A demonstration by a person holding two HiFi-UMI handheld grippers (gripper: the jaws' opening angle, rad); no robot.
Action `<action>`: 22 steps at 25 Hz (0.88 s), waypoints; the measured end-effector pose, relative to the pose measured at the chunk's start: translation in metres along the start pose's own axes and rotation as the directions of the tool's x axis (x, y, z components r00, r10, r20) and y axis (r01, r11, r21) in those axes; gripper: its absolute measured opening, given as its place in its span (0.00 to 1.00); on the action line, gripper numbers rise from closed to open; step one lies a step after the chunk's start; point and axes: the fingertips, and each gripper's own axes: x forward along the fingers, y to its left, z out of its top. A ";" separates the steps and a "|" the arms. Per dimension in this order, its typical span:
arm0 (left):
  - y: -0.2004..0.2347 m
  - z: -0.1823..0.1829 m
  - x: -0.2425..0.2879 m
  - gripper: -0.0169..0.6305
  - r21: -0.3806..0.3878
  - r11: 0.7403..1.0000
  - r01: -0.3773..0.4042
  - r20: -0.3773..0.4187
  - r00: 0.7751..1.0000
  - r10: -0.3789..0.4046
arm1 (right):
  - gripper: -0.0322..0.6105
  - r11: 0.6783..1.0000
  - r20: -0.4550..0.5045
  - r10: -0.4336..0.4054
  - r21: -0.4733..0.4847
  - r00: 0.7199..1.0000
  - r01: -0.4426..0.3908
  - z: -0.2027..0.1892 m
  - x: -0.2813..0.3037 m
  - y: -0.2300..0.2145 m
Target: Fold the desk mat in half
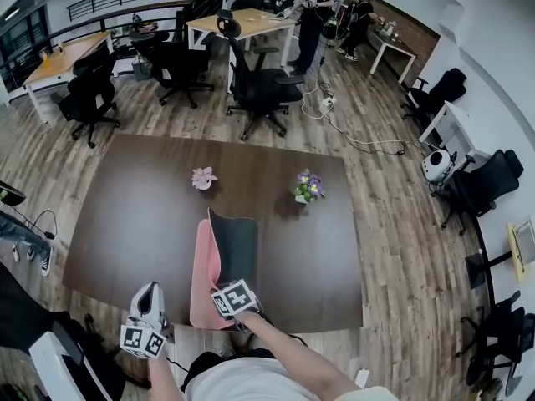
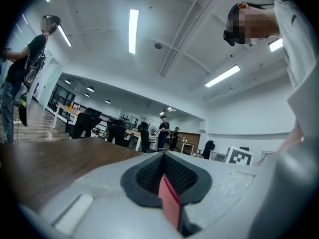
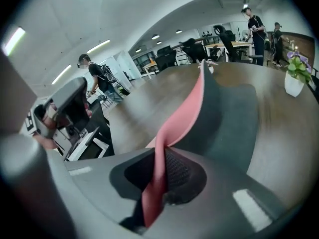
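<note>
The desk mat (image 1: pixel 236 242), pink beneath and dark grey on top, lies at the near middle of the brown table (image 1: pixel 125 224). Its left long edge (image 1: pixel 203 278) is lifted and curls over, pink side out. My right gripper (image 1: pixel 237 301) is shut on the mat's near edge; the pink sheet (image 3: pixel 175 117) runs up out of its jaws. My left gripper (image 1: pixel 149 295) hovers at the table's front edge, left of the mat. A thin pink sliver of mat (image 2: pixel 168 199) sits pinched between its shut jaws, and no more of the mat shows in that view.
Two small flower pots stand behind the mat: a pink one (image 1: pixel 203 178) and a purple one (image 1: pixel 308 187). Office chairs (image 1: pixel 261 90) and desks (image 1: pixel 251 23) fill the floor beyond the table, and people stand at the back.
</note>
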 end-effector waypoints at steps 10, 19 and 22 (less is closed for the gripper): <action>0.003 0.000 -0.003 0.03 -0.025 1.000 -0.014 0.004 1.000 0.014 | 0.12 0.979 0.033 -0.167 0.126 0.985 0.161 -0.009 0.019 -0.022; -0.006 -0.004 0.003 0.03 -0.030 1.000 0.008 0.003 1.000 -0.008 | 0.14 0.977 0.035 -0.157 0.153 0.987 0.150 -0.009 0.019 -0.024; -0.009 -0.005 0.006 0.03 -0.024 1.000 0.020 0.005 1.000 -0.020 | 0.21 0.980 0.063 -0.156 0.138 0.986 0.146 -0.004 0.022 -0.022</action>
